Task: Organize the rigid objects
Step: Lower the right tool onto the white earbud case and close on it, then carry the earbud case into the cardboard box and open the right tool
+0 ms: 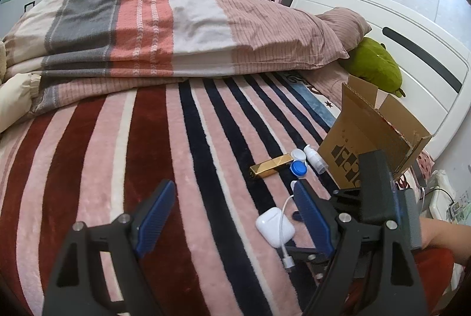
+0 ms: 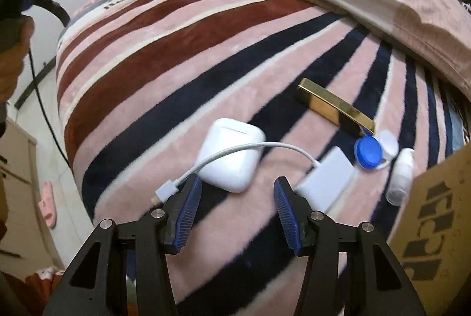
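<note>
On the striped blanket lie a white earbud case [image 2: 231, 152] with a white cable [image 2: 188, 174] over it, a white charger block [image 2: 323, 180], a gold bar-shaped box [image 2: 335, 107], a blue-and-white contact lens case [image 2: 369, 152] and a small white bottle [image 2: 400, 177]. My right gripper [image 2: 237, 183] is open and empty, just short of the earbud case. My left gripper [image 1: 235, 189] is open and empty above the blanket; the earbud case [image 1: 275, 226], gold box [image 1: 270, 165], lens case [image 1: 298, 164] and bottle [image 1: 315, 158] lie to its right. The right gripper's body [image 1: 374, 192] shows there.
An open cardboard box [image 1: 368, 133] stands at the right by the small objects; it also shows in the right wrist view [image 2: 435, 227]. A folded quilt [image 1: 147, 30], a pillow [image 1: 294, 33] and a green plush toy [image 1: 374, 65] lie behind. A white headboard [image 1: 412, 36] stands at the right.
</note>
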The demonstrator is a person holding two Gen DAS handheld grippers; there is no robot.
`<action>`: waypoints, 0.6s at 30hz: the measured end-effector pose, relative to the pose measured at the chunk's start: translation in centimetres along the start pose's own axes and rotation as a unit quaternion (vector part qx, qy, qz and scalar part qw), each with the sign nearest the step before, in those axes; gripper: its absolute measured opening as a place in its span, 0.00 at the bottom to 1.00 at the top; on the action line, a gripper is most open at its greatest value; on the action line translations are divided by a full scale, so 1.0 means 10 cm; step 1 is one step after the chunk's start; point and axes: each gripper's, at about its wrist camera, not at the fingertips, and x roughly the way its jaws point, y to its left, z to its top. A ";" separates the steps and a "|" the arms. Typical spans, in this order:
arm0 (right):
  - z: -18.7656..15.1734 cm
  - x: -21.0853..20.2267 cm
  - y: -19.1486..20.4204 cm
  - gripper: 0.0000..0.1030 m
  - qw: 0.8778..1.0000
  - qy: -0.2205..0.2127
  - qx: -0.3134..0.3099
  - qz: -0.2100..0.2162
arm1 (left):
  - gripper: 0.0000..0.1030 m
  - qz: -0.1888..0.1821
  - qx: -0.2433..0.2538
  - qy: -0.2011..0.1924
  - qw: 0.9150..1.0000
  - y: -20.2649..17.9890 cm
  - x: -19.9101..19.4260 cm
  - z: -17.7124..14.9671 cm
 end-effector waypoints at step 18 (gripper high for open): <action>0.12 0.04 0.02 0.41 1.000 0.007 0.024 -0.018 | 0.78 0.001 0.010 0.017 1.000 -0.08 0.08 -0.01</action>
